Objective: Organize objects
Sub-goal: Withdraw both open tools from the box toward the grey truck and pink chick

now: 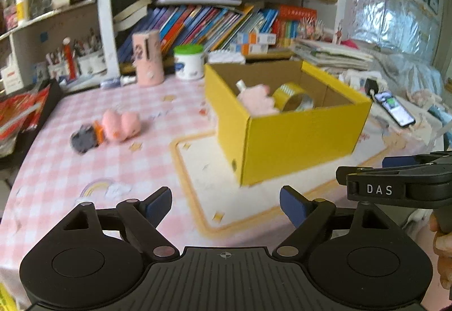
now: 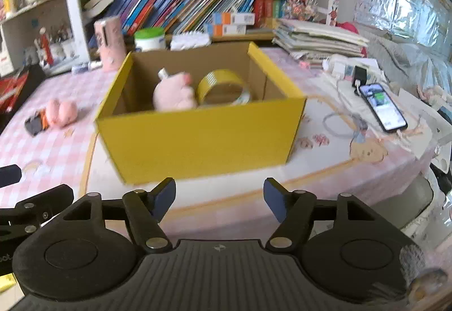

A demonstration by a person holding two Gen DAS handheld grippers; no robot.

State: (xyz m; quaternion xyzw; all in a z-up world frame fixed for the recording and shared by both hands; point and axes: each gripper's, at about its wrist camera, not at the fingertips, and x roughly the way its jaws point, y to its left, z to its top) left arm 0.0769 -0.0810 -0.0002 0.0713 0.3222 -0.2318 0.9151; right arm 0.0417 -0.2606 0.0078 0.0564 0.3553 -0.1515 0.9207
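Yellow box (image 2: 203, 136) already holds a plush (image 2: 175, 93) and tape (image 2: 223, 87); another pink toy (image 1: 120, 126) waits outside, both my grippers (image 1: 225, 205) (image 2: 219, 198) spread, empty

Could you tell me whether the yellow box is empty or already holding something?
Not empty: the open yellow box holds a pink plush toy and a roll of yellow tape.

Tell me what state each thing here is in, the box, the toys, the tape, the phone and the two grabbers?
Yellow box: open, upright on the table.
Tape roll: inside the box, tilted.
Pink plush toy: inside the box beside the tape.
Second pink plush: lying on the tablecloth, outside the box.
Phone: screen lit, cable plugged in.
Left gripper: open, empty.
Right gripper: open, empty.
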